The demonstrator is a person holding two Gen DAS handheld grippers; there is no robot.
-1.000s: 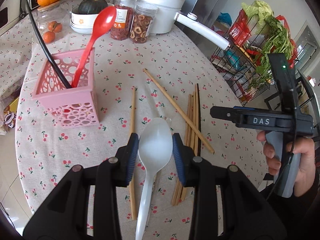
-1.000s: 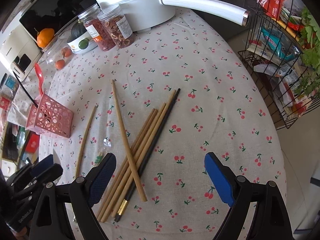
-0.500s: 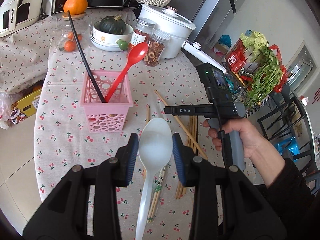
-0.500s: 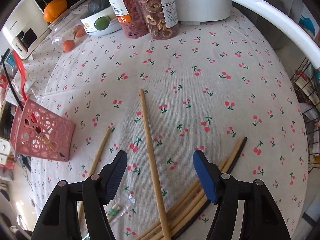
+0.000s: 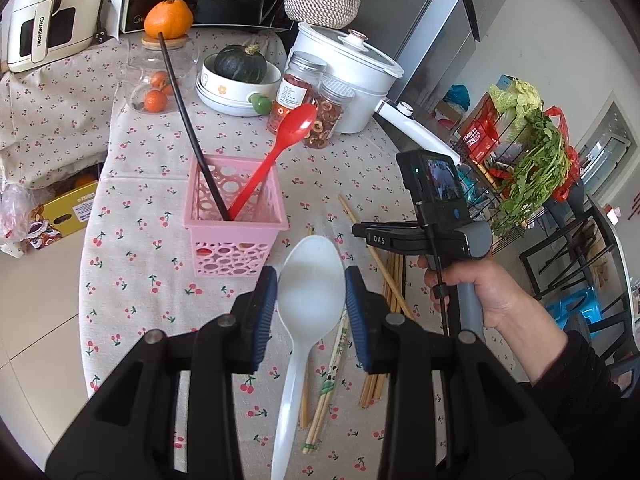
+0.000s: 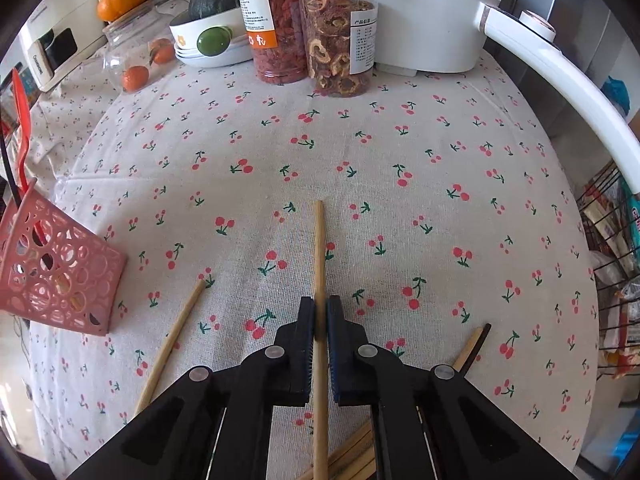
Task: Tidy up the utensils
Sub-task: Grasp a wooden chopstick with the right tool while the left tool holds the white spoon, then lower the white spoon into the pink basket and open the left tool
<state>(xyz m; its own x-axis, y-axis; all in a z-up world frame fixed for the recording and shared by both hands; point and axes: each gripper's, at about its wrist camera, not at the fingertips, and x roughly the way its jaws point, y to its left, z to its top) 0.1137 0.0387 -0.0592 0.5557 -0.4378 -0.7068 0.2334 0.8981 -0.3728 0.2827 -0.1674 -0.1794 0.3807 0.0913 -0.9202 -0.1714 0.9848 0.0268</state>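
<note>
Now my right gripper (image 6: pixel 320 314) has just closed onto a wooden chopstick (image 6: pixel 319 248) lying on the tablecloth (image 6: pixel 400 152). My left gripper (image 5: pixel 311 298) clamps the white spoon (image 5: pixel 308 300), near the pink basket (image 5: pixel 236 236).

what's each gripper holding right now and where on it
Left gripper holds the white spoon by the sides of its bowl. Right gripper has just closed on a wooden chopstick, partway along its shaft.

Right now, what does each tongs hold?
Left tongs: closed on the white spoon.
Right tongs: just closed on a wooden chopstick.
</note>
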